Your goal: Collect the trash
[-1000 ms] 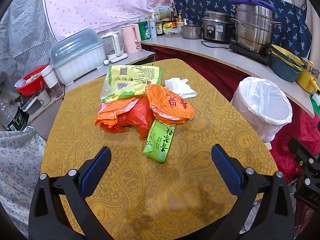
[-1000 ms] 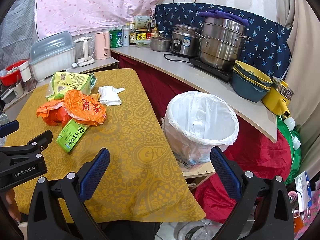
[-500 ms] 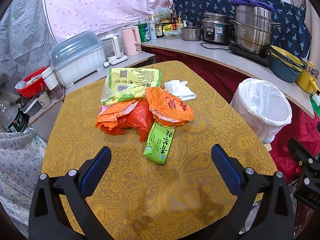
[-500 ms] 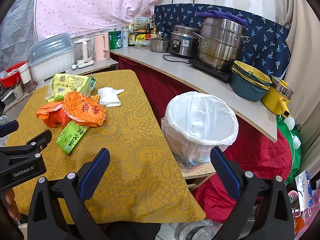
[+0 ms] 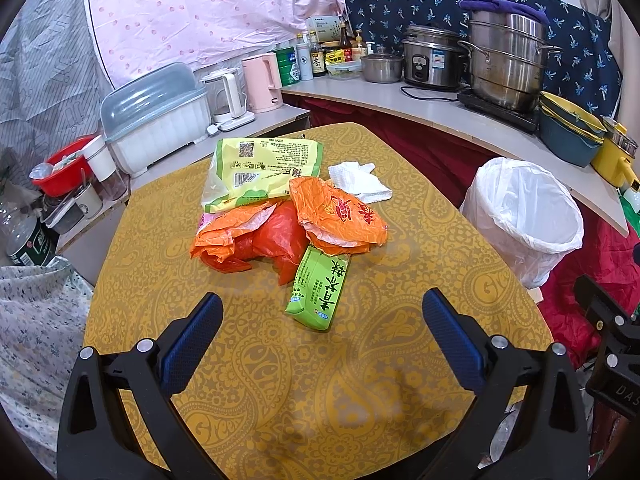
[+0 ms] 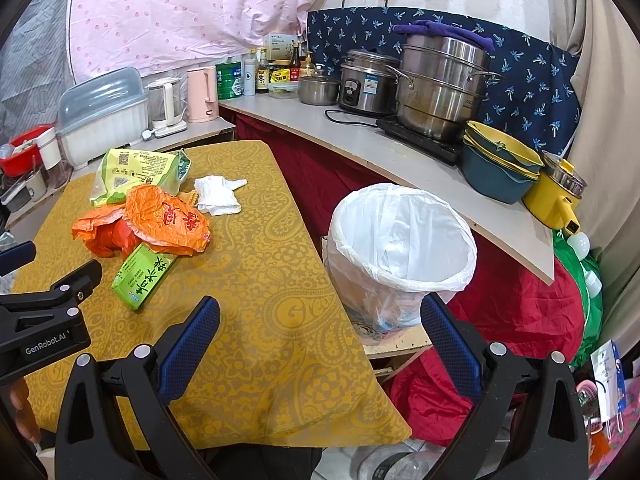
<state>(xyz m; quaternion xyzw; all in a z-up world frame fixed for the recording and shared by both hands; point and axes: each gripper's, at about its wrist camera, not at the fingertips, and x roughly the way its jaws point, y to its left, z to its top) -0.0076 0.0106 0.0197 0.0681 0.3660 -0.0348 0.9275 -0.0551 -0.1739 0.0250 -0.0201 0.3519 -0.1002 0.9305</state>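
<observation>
Yellow-clothed table (image 5: 400,380) in cramped kitchen | hovering left gripper (image 5: 322,314) and right gripper (image 6: 320,322), both released, empty | approaching green packet (image 5: 319,292) lengthwise, pinching across its narrow sides | bin (image 6: 400,248) beside right edge

A: Classify the location.

B: Home kitchen. Evidence: rice cooker (image 5: 430,58), stacked steel steamer pot (image 5: 506,62) on a hob, pink kettle (image 5: 262,82), covered dish rack (image 5: 156,114), sauce bottles (image 6: 262,76) along the back surface (image 5: 400,98).

A: Further indicators?

B: Stacked bowls (image 6: 498,170), lined waste bin (image 6: 400,246), cloth-covered dining surface (image 6: 260,280). Bottle labels are probably condiments; print unreadable.
</observation>
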